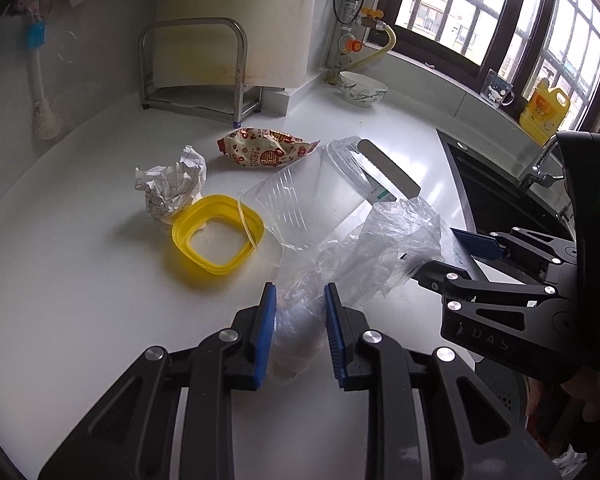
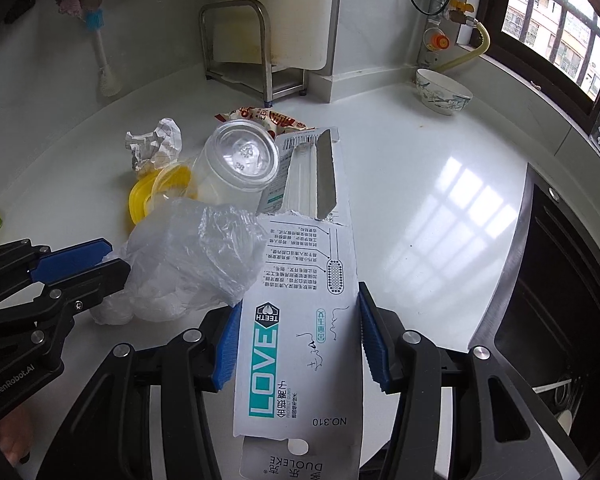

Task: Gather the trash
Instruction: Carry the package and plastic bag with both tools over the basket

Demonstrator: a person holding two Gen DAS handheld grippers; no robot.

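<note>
My left gripper (image 1: 301, 334) is shut on a crumpled clear plastic bag (image 1: 376, 248), also in the right wrist view (image 2: 188, 256). My right gripper (image 2: 296, 338) is shut on a white toothbrush package card (image 2: 300, 320) printed "LOVE", its far end in the left wrist view (image 1: 388, 176). On the white counter (image 1: 80, 280) lie a clear plastic cup (image 1: 300, 204) on its side, a yellow square lid ring (image 1: 216, 236), a crumpled checked paper (image 1: 172, 184) and a red-and-cream snack wrapper (image 1: 264, 148).
A black sink (image 2: 560, 300) lies to the right. A metal rack (image 1: 196, 72) and a patterned bowl (image 1: 362, 88) stand at the back. A brush (image 1: 40, 80) hangs on the left wall. A yellow bottle (image 1: 544, 108) and mug sit on the windowsill.
</note>
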